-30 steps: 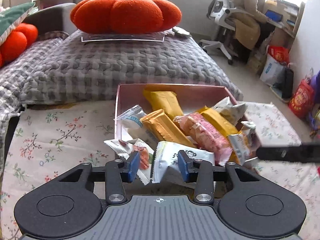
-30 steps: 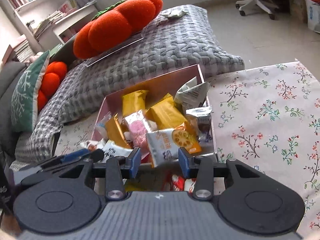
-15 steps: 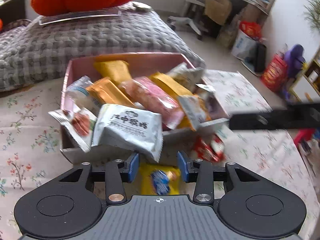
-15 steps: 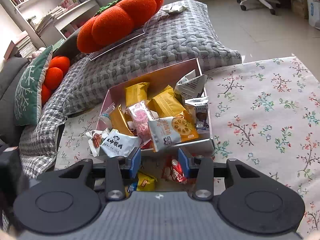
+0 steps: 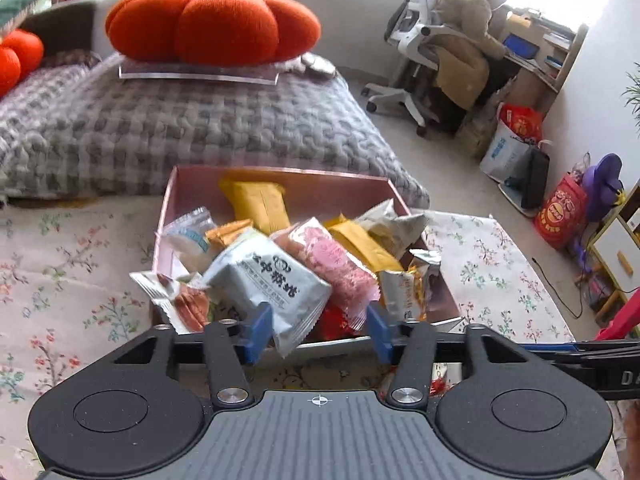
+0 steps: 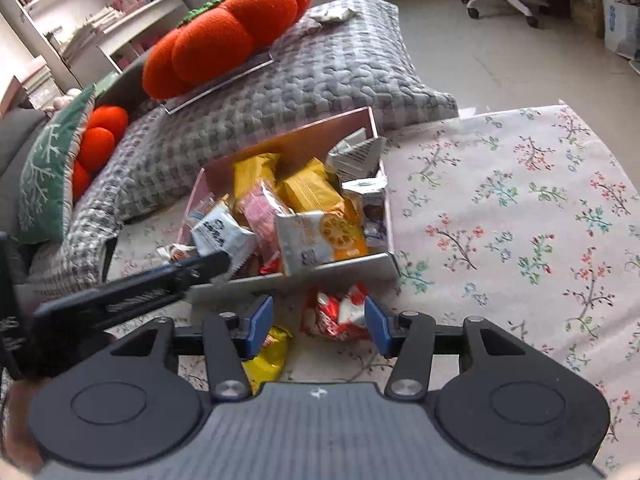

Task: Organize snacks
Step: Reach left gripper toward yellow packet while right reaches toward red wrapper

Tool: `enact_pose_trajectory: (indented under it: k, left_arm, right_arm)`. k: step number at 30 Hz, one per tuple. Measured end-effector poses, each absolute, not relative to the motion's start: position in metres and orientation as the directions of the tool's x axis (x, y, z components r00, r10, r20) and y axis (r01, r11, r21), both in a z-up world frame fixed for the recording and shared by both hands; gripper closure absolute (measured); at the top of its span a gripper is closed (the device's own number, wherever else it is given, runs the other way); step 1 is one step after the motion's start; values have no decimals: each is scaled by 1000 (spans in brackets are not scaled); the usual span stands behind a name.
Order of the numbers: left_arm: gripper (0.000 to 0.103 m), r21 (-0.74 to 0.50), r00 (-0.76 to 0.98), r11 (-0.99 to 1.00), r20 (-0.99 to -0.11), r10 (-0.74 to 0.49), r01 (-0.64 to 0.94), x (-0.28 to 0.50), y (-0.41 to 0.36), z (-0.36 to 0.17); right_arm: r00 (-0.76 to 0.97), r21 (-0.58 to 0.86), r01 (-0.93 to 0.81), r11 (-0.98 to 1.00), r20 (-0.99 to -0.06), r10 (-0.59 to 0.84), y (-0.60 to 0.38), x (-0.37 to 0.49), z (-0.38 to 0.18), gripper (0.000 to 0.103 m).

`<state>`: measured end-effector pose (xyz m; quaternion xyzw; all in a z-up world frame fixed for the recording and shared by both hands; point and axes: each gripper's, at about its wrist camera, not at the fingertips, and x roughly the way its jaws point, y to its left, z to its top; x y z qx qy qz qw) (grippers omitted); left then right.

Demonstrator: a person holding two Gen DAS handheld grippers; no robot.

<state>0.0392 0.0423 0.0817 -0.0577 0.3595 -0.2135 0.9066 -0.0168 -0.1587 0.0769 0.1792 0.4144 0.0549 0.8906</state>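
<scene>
Currently your left gripper (image 5: 318, 330) sits at the near edge of the pink box (image 5: 304, 186), its jaws opening. The white packet with black characters (image 5: 272, 280) hangs over the box's near rim with its lower corner between the blue pads (image 5: 260, 330); the pads do not press on it. That packet lies on top of the pile, touching the pink packet (image 5: 332, 264) to its right and a clear-wrapped red snack (image 5: 180, 300) that overhangs the near left corner.

Your right gripper (image 6: 316, 326) is lower and nearer, over the floral cloth (image 6: 520, 220), and its jaws are also opening. The red-and-white packet (image 6: 338, 312) lies on the cloth between its pads, just outside the box's near wall; no contact with either pad can be confirmed. A yellow packet (image 6: 268, 356) lies on the cloth beside the left pad, partly under it.

Inside the box you have several yellow bars (image 6: 308, 192), a white-and-orange packet (image 6: 316, 236) leaning on the near wall, and crumpled silver wrappers (image 6: 356, 156) at the far right corner. The box stands on the cloth against a grey quilted cushion (image 5: 180, 128), which carries an orange pumpkin pillow (image 5: 212, 24) at the far side.
</scene>
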Motion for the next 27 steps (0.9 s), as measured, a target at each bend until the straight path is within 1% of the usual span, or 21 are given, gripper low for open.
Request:
enact_pose_trajectory:
  k: [3, 6, 10, 13, 15, 18, 19, 20, 23, 26, 27]
  left_arm:
    - [45, -242, 664, 919, -636, -392, 311, 32, 46, 86]
    - [42, -204, 653, 945, -684, -326, 258, 26, 45, 81]
    - [40, -171, 607, 956, -742, -284, 237, 9, 40, 67]
    - [34, -172, 585, 950, -755, -297, 260, -3, 35, 62]
    - [26, -164, 574, 946, -761, -302, 281, -8, 30, 60]
    - [20, -144, 556, 940, -775, -301, 308, -13, 24, 54]
    - [19, -138, 549, 939, -781, -300, 316, -14, 21, 50]
    - [19, -130, 537, 937, -790, -296, 324, -15, 19, 47]
    - [19, -120, 517, 940, -809, -278, 318, -16, 14, 39]
    - [19, -128, 506, 939, -815, -283, 318, -15, 11, 33]
    - [19, -124, 509, 939, -814, -281, 320, -15, 9, 31]
  right_arm:
    - [650, 362, 63, 930, -722, 237, -162, -20, 78, 47]
    - [644, 357, 65, 932, -728, 234, -163, -23, 78, 41]
    - [625, 376, 102, 921, -744, 234, -166, -26, 74, 40]
    - [603, 415, 123, 902, -753, 264, -170, -28, 69, 38]
    - [597, 403, 127, 907, -761, 255, -168, -29, 68, 36]
    - [592, 375, 108, 921, -768, 243, -163, -32, 68, 31]
    - [593, 362, 103, 926, -770, 235, -162, -32, 67, 27]
    - [592, 344, 100, 934, -775, 222, -159, -33, 66, 26]
    - [578, 297, 89, 951, -793, 193, -155, -32, 57, 26]
    - [570, 309, 108, 945, -798, 196, -160, -30, 51, 25]
    - [572, 319, 115, 941, -795, 200, -162, -29, 50, 23]
